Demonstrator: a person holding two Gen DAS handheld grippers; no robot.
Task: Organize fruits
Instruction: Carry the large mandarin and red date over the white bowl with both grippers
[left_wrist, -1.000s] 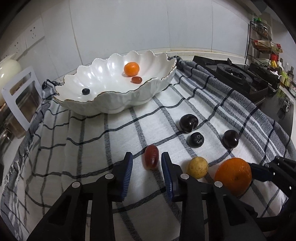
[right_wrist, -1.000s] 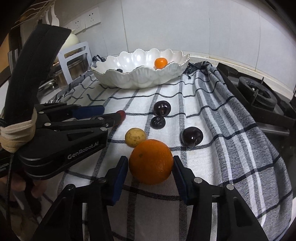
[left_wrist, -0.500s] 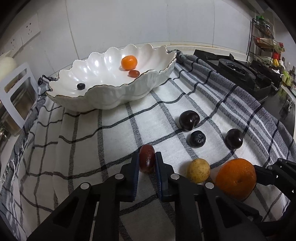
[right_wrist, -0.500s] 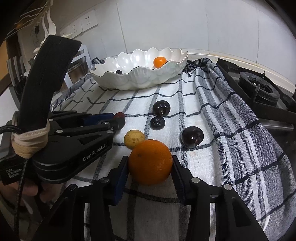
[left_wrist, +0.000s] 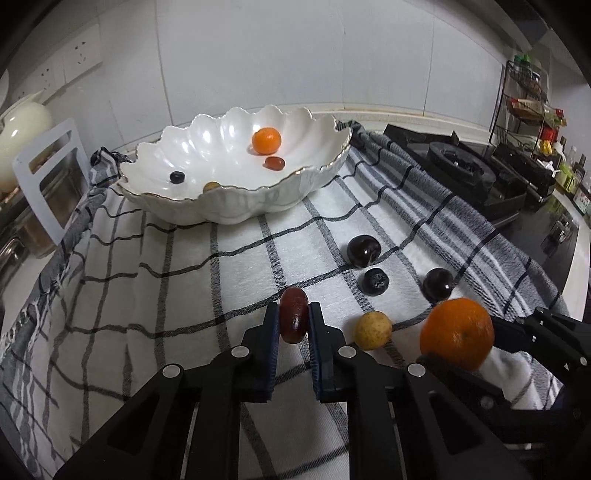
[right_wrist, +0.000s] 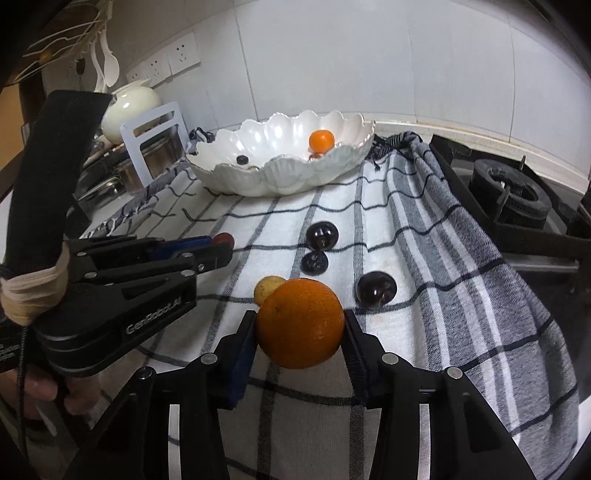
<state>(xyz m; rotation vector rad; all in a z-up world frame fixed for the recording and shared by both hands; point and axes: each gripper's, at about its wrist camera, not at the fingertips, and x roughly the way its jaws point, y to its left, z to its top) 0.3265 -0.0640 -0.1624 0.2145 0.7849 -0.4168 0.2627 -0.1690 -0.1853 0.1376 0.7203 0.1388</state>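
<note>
The left tool (left_wrist: 294, 325) grips a red date (left_wrist: 293, 319) just above the checked cloth (left_wrist: 184, 280). The right tool (right_wrist: 300, 332) clamps the big orange (right_wrist: 300, 328). The white bowl (left_wrist: 295, 184) stands farther back on the cloth.

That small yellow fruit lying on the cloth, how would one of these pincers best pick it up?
Grip the small yellow fruit across its middle, coming down from above at a slant. It is nearly round, so any pair of opposite sides should do. The orange in the right gripper sits close on one side, so pads placed fore and aft of the fruit would likely have more room.
</note>
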